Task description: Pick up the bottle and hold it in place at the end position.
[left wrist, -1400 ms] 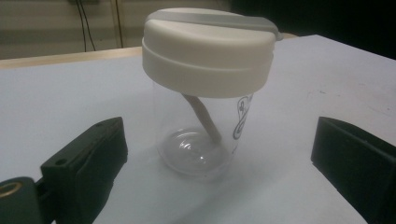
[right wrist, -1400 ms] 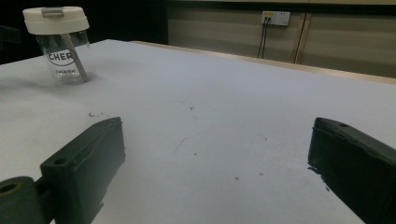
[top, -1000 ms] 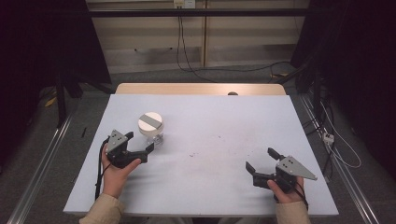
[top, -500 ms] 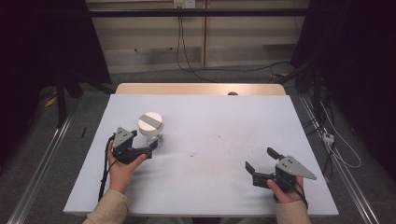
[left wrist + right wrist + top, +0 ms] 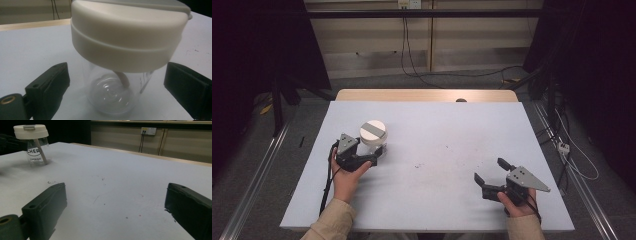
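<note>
So the clear plastic cup point(image 5: 112, 92) is cut off at the top in the left gripper view, its big white lid point(image 5: 127, 37) runs out of frame, and the base is blurry through the curved wall, can't really read what's inside apart from a pale straw-like stick point(image 5: 123, 79) leaning in it. In the right gripper view the cup has rounded printed lettering on the side, only partly legible, and a grey tab on the lid. It stands upright on the left part of the matte white table point(image 5: 452, 145), which has a few small dark specks and scuffs.

Left gripper point(image 5: 379, 152) has its blocky black jaws either side of the cup; they've just been closing in, but there's a visible gap on both sides, so no pads on the plastic yet. Right gripper point(image 5: 493, 171) sits well apart near the right front edge, jaws spread wide over bare table, grey three-cornered plate on top
</note>
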### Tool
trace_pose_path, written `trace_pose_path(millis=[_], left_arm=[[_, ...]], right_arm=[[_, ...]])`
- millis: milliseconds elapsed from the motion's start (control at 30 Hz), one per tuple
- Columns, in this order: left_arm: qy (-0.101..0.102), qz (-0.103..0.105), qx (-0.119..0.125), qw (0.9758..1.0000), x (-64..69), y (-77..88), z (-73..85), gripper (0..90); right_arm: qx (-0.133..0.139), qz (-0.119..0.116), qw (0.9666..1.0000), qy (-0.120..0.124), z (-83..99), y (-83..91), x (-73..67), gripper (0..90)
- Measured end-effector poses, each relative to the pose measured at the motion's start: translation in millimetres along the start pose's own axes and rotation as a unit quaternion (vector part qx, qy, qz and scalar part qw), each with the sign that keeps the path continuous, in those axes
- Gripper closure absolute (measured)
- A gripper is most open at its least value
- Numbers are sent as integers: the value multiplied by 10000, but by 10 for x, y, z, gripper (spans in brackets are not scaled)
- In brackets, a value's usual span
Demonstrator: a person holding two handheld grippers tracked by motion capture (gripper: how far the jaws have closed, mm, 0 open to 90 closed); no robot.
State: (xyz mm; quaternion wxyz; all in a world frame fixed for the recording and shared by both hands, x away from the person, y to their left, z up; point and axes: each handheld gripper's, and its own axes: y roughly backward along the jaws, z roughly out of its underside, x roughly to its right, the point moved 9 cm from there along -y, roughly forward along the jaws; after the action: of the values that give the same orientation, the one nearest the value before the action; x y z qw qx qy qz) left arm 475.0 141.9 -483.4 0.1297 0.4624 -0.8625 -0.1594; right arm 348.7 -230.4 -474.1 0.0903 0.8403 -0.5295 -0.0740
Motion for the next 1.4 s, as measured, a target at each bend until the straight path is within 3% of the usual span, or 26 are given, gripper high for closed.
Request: trace_pose_path(millis=[567,767,1400], left_arm=[[-41,-141,52,9999,-9,-143,-48,72],[121,-133,59,9998,10,-213,-36,80],[38,-310,135,9994,63,-326,-83,116]], right_arm=[[-9,64,10000,-9,0,10,14,36],[-5,98,9999,-27,2,14,35,36],[9,70,10000,-21,-3,14,26,39]])
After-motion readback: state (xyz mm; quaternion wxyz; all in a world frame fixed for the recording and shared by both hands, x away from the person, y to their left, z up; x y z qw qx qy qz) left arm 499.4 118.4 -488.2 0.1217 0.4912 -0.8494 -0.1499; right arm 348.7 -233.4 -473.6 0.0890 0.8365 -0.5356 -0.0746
